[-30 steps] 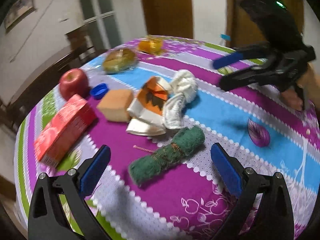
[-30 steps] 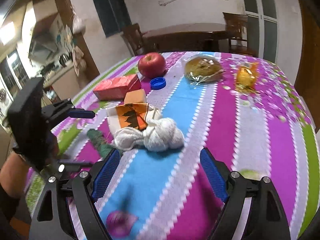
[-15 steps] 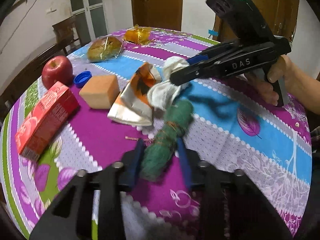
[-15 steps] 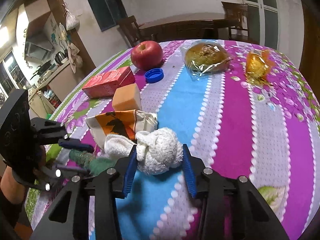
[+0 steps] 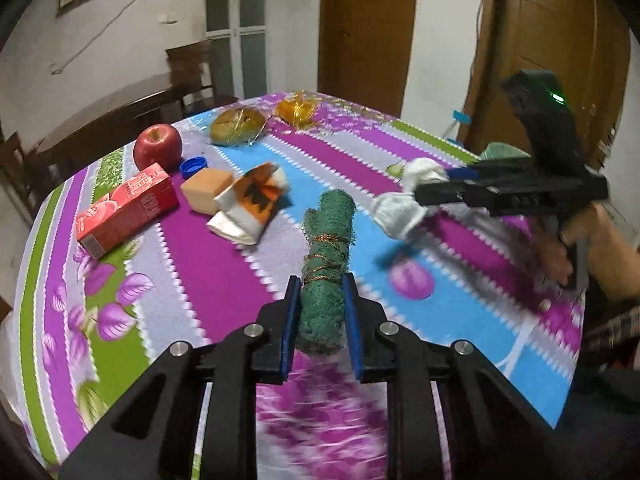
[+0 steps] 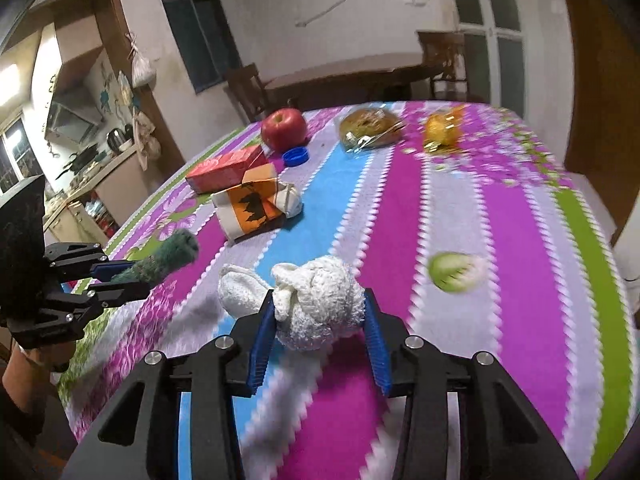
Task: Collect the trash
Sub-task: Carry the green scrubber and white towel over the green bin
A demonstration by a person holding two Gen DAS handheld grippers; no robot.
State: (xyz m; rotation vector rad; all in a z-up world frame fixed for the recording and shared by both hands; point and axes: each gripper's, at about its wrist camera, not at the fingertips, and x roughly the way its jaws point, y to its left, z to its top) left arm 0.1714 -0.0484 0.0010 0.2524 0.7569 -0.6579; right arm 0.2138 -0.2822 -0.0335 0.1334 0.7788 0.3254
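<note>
My left gripper (image 5: 320, 292) is shut on a rolled green scrubber cloth (image 5: 326, 248) bound with copper wire and holds it above the table; it also shows in the right wrist view (image 6: 164, 260). My right gripper (image 6: 320, 312) is shut on a knotted white cloth (image 6: 316, 300) and holds it lifted; it shows in the left wrist view (image 5: 404, 204) at the right. A crumpled orange and white wrapper (image 5: 248, 204) lies mid-table, seen too in the right wrist view (image 6: 252, 208).
On the striped tablecloth (image 5: 224, 280) lie a red carton (image 5: 126, 208), an orange sponge block (image 5: 206, 190), a blue bottle cap (image 5: 193, 167), a red apple (image 5: 157, 150), a wrapped bun (image 5: 238, 126) and a yellow wrapper (image 5: 298, 110). Chairs stand behind the table.
Both grippers closed on their items and lifted them: the left took the green roll, the right took the white cloth away from the wrapper toward the right.
</note>
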